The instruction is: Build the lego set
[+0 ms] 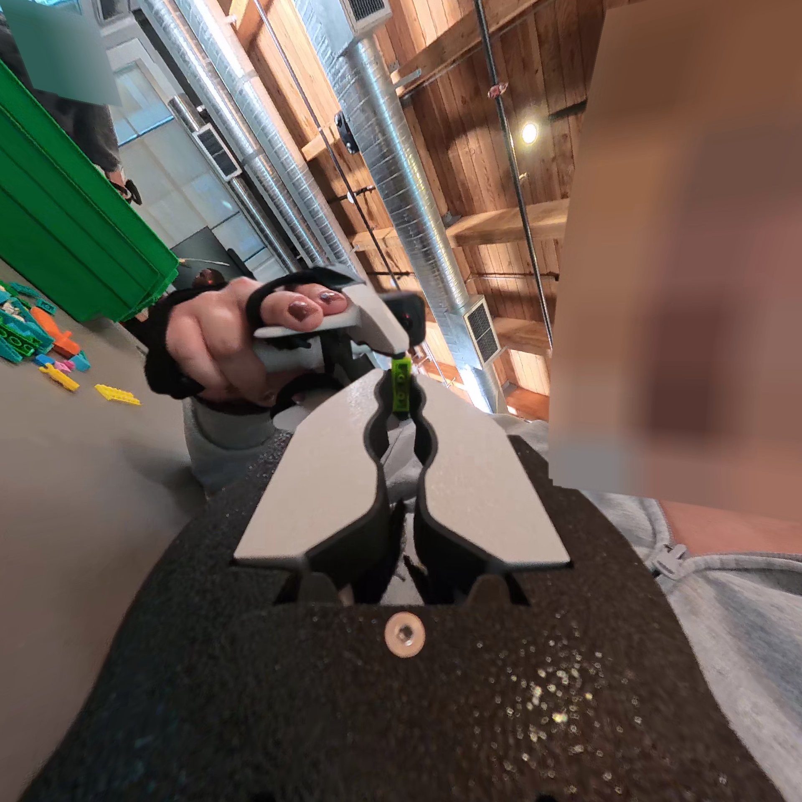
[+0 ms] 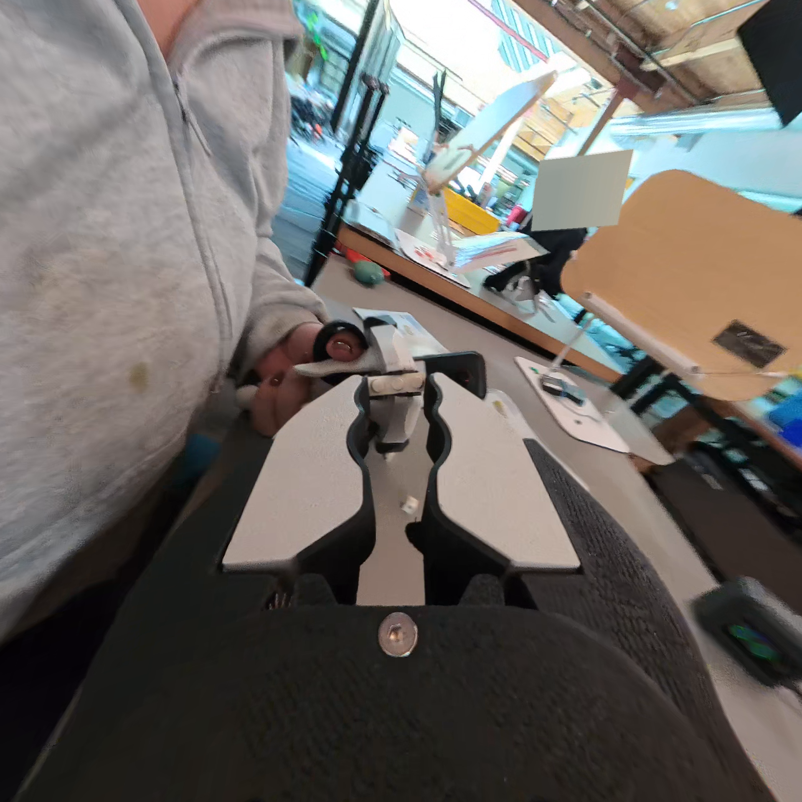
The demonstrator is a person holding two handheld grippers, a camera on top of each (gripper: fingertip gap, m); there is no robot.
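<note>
Left gripper [image 1: 401, 390]: a thin lime-green studded plate [image 1: 401, 386] is pinched on edge between the wavy black pads; its lower end is hidden. Right gripper [image 2: 396, 386]: a white studded plate [image 2: 396, 384] is clamped across the tips, blurred. The grey table [image 1: 87, 455] lies below, with loose bricks [image 1: 34, 334] far left.

Your left gripper [image 1: 401, 386] pinches a thin brick [image 1: 402, 385] on edge, with your right gripper [image 2: 395, 388] just beyond it clamping a plate [image 2: 397, 384] crosswise. A bin [image 1: 73, 225] stands at the table's [image 1: 87, 455] far left, loose bricks [image 1: 34, 334] before it.
</note>
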